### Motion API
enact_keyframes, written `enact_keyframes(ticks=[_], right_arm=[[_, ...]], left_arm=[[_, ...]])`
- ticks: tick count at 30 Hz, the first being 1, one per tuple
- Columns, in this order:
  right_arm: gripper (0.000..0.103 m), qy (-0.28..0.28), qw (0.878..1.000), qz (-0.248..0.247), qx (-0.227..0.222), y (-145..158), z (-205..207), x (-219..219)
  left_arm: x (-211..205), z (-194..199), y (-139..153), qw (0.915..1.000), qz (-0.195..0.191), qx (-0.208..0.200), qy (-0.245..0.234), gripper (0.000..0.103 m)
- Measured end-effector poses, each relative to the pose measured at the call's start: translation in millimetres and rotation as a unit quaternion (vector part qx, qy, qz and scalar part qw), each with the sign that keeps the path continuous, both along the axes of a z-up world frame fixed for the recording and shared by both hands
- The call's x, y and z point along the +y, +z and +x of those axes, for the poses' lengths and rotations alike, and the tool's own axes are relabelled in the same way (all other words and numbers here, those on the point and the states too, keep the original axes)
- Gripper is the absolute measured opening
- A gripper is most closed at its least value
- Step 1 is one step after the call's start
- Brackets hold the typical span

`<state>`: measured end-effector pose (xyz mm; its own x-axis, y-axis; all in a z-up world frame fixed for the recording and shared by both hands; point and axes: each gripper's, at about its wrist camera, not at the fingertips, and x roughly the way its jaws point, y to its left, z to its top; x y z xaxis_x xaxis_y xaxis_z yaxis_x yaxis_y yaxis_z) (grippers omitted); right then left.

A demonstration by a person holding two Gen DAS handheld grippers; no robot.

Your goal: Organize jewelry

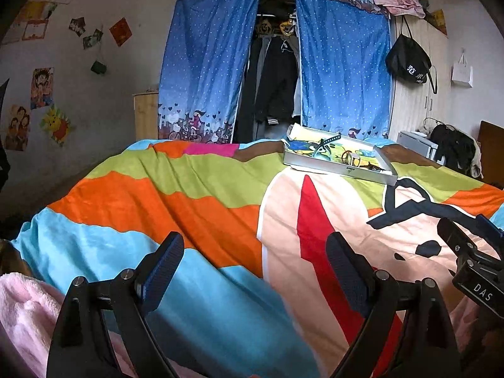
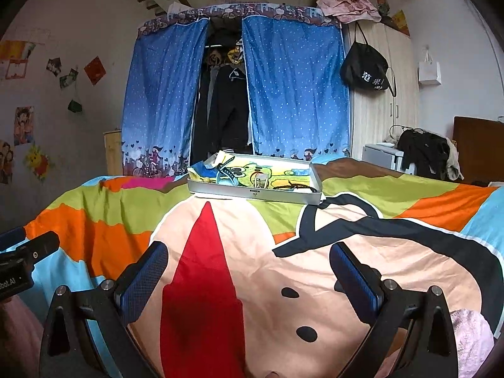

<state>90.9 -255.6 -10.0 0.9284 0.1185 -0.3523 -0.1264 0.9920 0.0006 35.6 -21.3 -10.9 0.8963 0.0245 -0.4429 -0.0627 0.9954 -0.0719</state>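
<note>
A shallow white box (image 1: 338, 167) (image 2: 255, 193) lies far across the bright cartoon bedspread (image 1: 201, 195) (image 2: 258, 271). Inside it I see a blue watch strap (image 1: 327, 145) (image 2: 227, 171), a small ring-like piece (image 1: 346, 155) (image 2: 261, 179) and a dark beaded bracelet (image 1: 373, 167) (image 2: 294, 186) on a colourful lining. My left gripper (image 1: 255, 245) hovers open over the near bedspread, nothing between its fingers. My right gripper (image 2: 249, 255) is open too, also well short of the box. The right gripper's body (image 1: 472, 258) shows at the left wrist view's right edge.
A blue dotted curtain wardrobe (image 1: 277, 63) (image 2: 236, 88) stands behind the bed, with clothes inside. A black bag (image 2: 365, 69) hangs on a pale cupboard at right. Pink fleece sleeves (image 1: 22, 315) (image 2: 469, 337) show at the near corners. Posters cover the left wall.
</note>
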Motion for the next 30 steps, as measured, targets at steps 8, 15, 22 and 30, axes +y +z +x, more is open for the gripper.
enact_keyframes(ticks=[8,15,22,30], right_arm=[[0.103,0.002,1.000,-0.006,0.003,-2.3,0.8,1.4],[0.103,0.002,1.000,-0.006,0.003,-2.3,1.2,2.0],[0.103,0.003,1.000,-0.007,0.004,-3.2,1.0,2.6],[0.103,0.004,1.000,-0.007,0.002,-3.7,1.0,2.3]], left_arm=[[0.2,-0.2,-0.2,1.0000,-0.001,0.000,0.000,0.088],[-0.4,-1.6,1.1,1.0000,-0.004,0.000,0.002,0.088],[-0.7,-2.0,1.9,1.0000,-0.002,0.000,0.002,0.088],[-0.3,-1.8,2.3,1.0000,-0.004,0.000,0.003,0.088]])
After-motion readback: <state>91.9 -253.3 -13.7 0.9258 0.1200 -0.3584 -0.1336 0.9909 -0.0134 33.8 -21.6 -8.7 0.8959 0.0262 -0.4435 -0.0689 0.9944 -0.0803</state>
